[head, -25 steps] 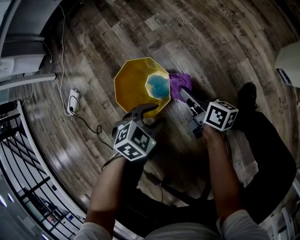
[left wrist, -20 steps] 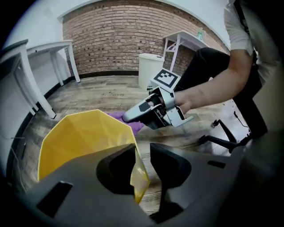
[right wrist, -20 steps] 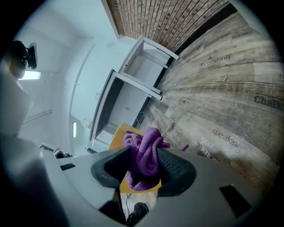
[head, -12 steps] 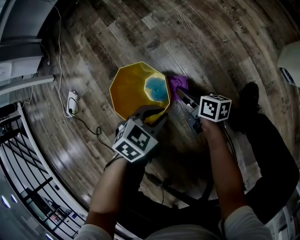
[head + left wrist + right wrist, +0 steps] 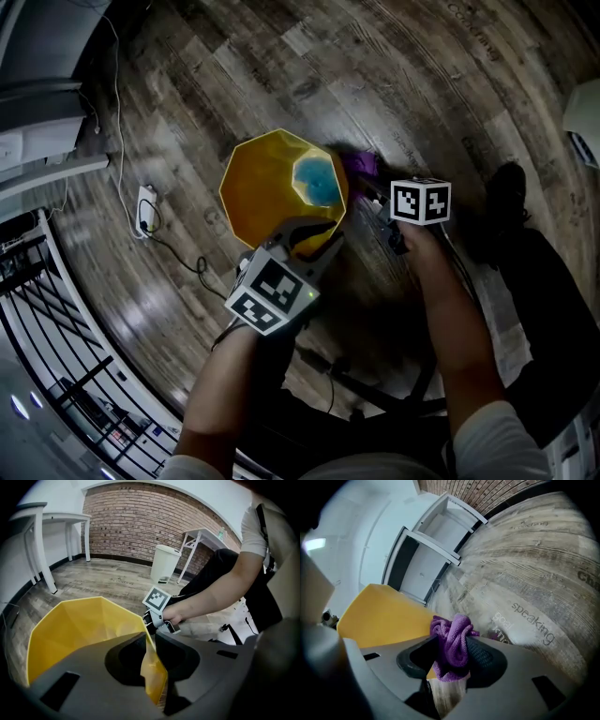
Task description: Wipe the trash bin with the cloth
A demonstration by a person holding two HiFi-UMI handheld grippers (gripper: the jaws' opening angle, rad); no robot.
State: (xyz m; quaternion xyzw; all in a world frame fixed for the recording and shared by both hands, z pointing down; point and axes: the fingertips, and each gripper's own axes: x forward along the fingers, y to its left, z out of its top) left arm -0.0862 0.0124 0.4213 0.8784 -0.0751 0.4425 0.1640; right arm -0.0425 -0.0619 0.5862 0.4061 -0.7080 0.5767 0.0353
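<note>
Yellow trash bin [image 5: 258,183] on wood floor [image 5: 422,84]; left claw [image 5: 314,232] just closed onto its near rim; right claw [image 5: 367,183] pinches purple cloth [image 5: 361,163] beside bin's right wall.

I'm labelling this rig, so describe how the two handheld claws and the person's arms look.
The left claw and right claw are dark grey moulded plastic. The left cube and right cube are white with black square markers. Short white sleeves leave the arms bare.
</note>
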